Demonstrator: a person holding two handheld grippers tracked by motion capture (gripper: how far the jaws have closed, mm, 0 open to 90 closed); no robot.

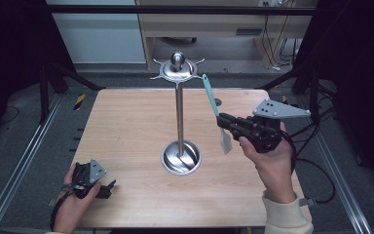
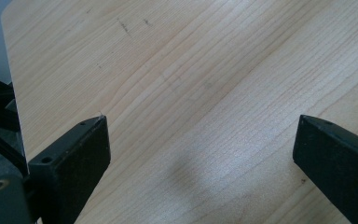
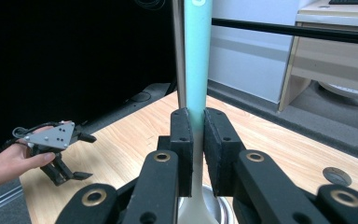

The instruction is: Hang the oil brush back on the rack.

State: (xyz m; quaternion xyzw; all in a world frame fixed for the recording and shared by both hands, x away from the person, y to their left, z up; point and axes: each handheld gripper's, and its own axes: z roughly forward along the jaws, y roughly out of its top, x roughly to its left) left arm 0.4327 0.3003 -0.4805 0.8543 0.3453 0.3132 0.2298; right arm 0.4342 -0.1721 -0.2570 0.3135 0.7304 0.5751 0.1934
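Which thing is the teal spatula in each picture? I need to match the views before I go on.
High view: the spatula is right of centre, clamped in the right gripper, handle up.
Left gripper view: bare tabletop between open fingers; not in it.
Right gripper view: spatula at centre, upright, pinched between the fingers.
Shared landmark: the steel stand's pole, just beside the spatula.

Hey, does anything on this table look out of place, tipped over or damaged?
Nothing stands out. The metal hook stand stands upright on the wooden table, and the right gripper holds a teal-handled spatula in the air beside it. The left gripper sits open near the front edge.
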